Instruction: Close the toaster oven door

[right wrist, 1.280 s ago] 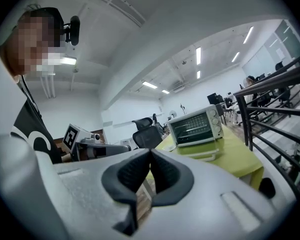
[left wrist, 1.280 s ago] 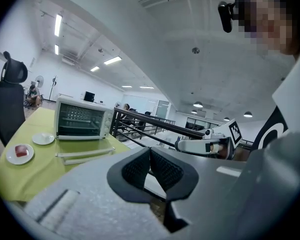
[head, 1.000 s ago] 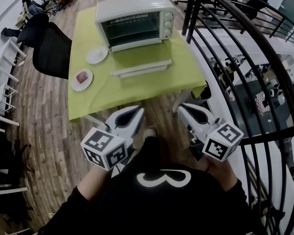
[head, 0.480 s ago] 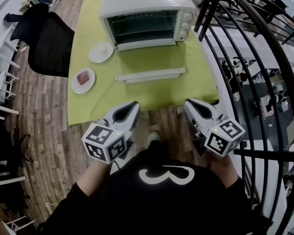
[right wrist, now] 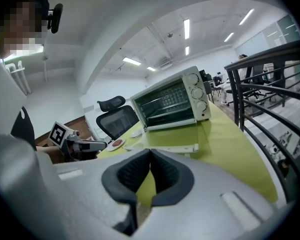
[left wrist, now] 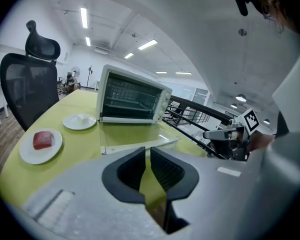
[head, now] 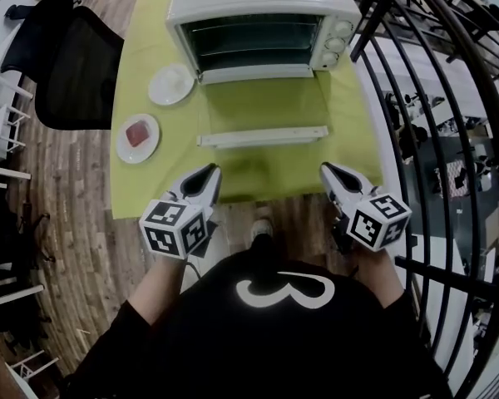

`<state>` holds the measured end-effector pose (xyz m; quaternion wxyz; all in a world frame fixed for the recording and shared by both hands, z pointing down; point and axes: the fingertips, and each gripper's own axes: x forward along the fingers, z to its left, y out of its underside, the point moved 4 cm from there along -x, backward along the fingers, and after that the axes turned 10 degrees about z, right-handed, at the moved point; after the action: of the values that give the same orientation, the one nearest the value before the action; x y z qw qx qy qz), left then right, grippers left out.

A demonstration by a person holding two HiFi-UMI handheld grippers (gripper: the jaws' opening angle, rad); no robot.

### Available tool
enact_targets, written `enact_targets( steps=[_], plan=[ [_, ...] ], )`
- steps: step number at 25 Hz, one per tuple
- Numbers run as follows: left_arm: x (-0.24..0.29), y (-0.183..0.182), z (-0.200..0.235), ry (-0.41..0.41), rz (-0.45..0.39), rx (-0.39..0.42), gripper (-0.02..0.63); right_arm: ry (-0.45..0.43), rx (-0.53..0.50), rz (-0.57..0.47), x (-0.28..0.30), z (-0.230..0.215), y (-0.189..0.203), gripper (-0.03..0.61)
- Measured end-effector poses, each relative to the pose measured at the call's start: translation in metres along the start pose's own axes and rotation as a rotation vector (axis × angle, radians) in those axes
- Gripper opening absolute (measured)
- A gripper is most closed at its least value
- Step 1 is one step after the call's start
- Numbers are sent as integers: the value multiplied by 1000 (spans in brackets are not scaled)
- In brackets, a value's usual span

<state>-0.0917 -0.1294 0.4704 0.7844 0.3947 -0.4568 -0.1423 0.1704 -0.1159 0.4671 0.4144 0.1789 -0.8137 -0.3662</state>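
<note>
We hold the left gripper (head: 209, 173) and right gripper (head: 327, 171) pinched together and empty at the bench (head: 145, 191) edge, facing the toaster oven (head: 262, 2) with its door (head: 262, 136) dropped open.

Black white-marked top (head: 266, 347); grey left tongs (head: 208, 173) and right tongs (head: 328, 171) carry marker cubes (head: 175, 229).

Green tablecloth (head: 141, 181): covers the whole tabletop and hangs over the near edge. On its left side, two white plates, apart from each other. Nearer plate (head: 138, 137): holds a single red piece, kind unclear. Farther plate (head: 171, 84): carries something small and white. Left of the table, a black mesh office chair (head: 83, 65) with a headrest, close to the cloth's edge. Right of the table, a black metal railing (head: 374, 25), bars curving down. Underneath, wooden plank floor (head: 75, 248). At far left, white frames (head: 2, 131). Overhead, lit ceiling strips (left wrist: 83, 17).
</note>
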Motion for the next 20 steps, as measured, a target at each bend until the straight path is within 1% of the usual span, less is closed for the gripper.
enact_targets(
  steps=[4, 6, 9, 13, 15, 20],
  plan=[
    [22, 4, 21, -42, 41, -12, 17, 7, 3, 35, 21, -24, 4, 3],
    [30, 5, 30, -57, 55, -11, 22, 11, 7, 54, 31, -33, 6, 74],
    [42, 11, 44, -81, 73, -24, 54, 47, -9, 91, 45, -48, 11, 89],
    [56, 23, 61, -108, 101, -70, 118, 89, -11, 131, 61, -66, 16, 118],
    [63, 28, 68, -117, 114, -84, 138, 117, -22, 151, 69, -75, 19, 130],
    [81, 31, 81, -138, 152, -59, 161, 162, -17, 186, 88, -95, 23, 140]
  ],
)
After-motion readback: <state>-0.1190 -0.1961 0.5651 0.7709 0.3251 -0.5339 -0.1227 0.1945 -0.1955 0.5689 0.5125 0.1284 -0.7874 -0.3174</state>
